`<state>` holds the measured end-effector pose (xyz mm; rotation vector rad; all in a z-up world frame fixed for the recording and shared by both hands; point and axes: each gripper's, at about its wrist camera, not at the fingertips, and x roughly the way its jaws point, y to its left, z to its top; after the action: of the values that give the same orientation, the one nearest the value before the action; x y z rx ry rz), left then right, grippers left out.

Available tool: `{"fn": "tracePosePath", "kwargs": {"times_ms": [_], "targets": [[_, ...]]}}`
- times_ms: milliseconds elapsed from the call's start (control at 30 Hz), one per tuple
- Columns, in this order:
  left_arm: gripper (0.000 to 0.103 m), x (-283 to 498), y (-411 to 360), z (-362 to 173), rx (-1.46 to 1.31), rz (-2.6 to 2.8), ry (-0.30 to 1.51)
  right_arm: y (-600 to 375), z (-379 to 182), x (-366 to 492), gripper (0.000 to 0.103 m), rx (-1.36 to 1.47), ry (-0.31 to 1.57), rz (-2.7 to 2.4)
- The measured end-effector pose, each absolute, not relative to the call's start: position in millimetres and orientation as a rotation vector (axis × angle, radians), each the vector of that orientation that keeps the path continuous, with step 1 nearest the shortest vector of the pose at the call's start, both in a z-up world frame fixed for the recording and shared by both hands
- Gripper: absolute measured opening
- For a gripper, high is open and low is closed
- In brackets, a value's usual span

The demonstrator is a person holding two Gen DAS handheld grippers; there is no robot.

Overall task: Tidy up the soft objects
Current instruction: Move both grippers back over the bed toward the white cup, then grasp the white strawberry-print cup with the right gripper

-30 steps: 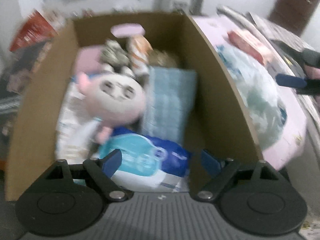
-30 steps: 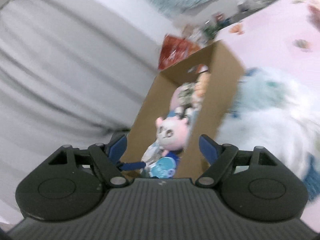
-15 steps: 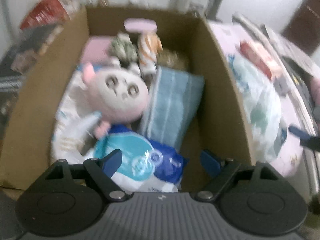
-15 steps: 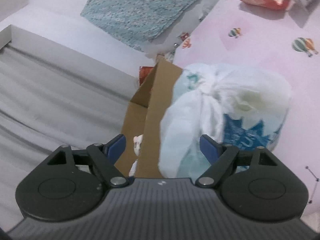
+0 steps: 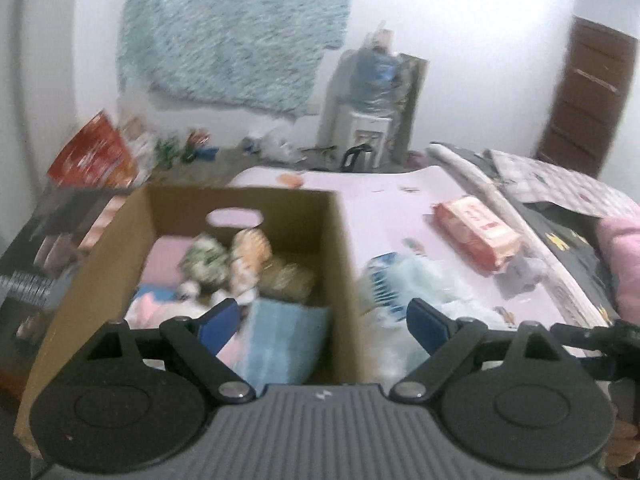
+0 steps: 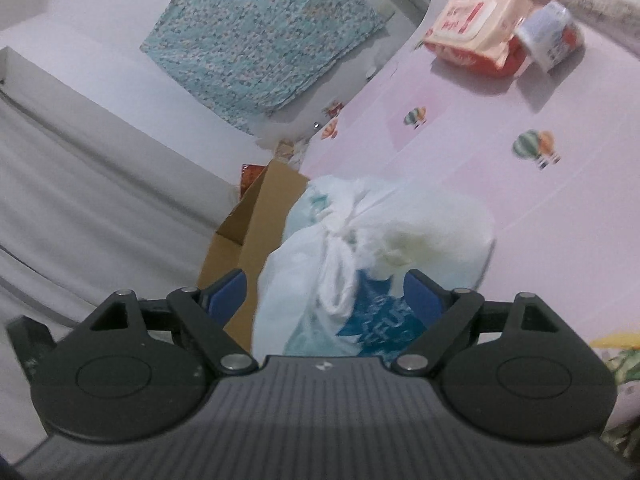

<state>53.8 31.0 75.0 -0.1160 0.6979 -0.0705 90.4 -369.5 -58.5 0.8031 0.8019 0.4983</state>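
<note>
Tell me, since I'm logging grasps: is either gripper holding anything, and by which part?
Nothing is held. The right gripper has its jaws opening around the knotted white plastic bag, pads not pressing. The left gripper is opening over the brown cardboard box.

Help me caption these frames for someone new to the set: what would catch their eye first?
A knotted white plastic bag bulges right ahead of the right gripper, whose jaws are opening with nothing pressed between them, on a pink sheet beside a cardboard box. From the left gripper, also opening, the box is packed with plush toys and a blue towel. An orange wipes pack lies farther up the sheet.
</note>
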Motion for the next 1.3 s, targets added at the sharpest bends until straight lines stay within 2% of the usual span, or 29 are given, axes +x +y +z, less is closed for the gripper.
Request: {"fn": "tracePosePath", "kwargs": {"times_ms": [400,633,767,967,1067,1233,1300], "targets": [[0.092,109,-99,80,0.042,-0.314,0.722,-429,-63,91,0.087,0.692,0.748,0.349],[0.095,171,-164,65,0.03,-0.428,0.852,-456,-76,118,0.089,0.581,0.693,0.232],[0.095,213,-194,51,0.0,-0.46,0.942,-464,-85,148,0.095,0.516,0.663,0.187],[0.094,267,-244,29,-0.047,-0.493,1.033,-472,-105,201,0.097,0.426,0.642,0.116],[0.088,289,-264,14,-0.061,-0.511,1.09,-471,-113,224,0.097,0.368,0.641,0.095],[0.07,325,-279,-13,-0.188,-0.519,1.208,-466,-125,248,0.097,0.307,0.643,0.1],[0.067,334,-283,-24,-0.223,-0.516,1.24,-463,-128,252,0.096,0.293,0.648,0.1]]}}
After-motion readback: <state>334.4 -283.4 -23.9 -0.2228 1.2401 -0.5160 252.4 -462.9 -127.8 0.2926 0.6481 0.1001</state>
